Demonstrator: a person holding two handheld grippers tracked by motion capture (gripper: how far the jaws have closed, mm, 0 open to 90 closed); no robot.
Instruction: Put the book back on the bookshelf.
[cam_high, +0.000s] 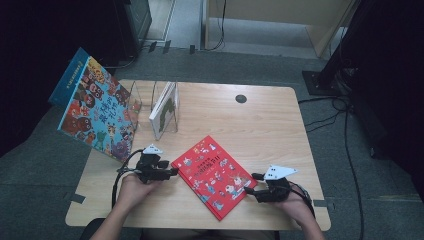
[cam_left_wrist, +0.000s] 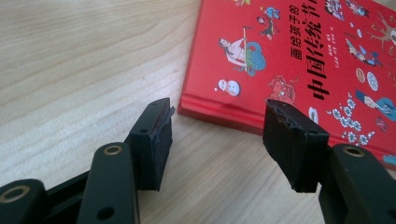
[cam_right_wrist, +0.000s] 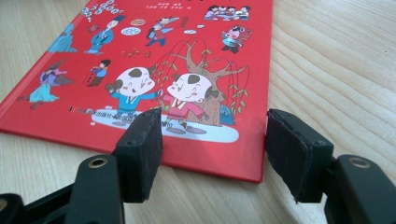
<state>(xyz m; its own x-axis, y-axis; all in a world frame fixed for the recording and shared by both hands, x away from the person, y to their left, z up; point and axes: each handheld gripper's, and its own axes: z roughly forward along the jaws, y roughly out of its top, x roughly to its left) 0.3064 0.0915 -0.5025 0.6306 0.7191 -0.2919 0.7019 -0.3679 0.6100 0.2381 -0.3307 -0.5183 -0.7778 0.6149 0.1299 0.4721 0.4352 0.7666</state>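
Note:
A red picture book (cam_high: 216, 175) lies flat on the wooden table (cam_high: 260, 125), turned at an angle. My left gripper (cam_high: 174, 172) sits at the book's left corner. In the left gripper view its jaws stand open (cam_left_wrist: 217, 112), with the red book's edge (cam_left_wrist: 219, 112) just ahead of the tips and nothing pinched. My right gripper (cam_high: 251, 184) is at the book's right corner. Seen from the right gripper view it is open (cam_right_wrist: 215, 122), its jaws straddling the corner of the red cover (cam_right_wrist: 187, 60): one over the cover, one over bare wood.
A large colourful book (cam_high: 97, 107) leans tilted past the table's far left edge. Beside it a clear rack (cam_high: 145, 102) holds a white-and-green book (cam_high: 165, 110) upright. A dark round grommet (cam_high: 241, 98) sits at the far middle. Cables (cam_high: 345, 130) run over the floor on the right.

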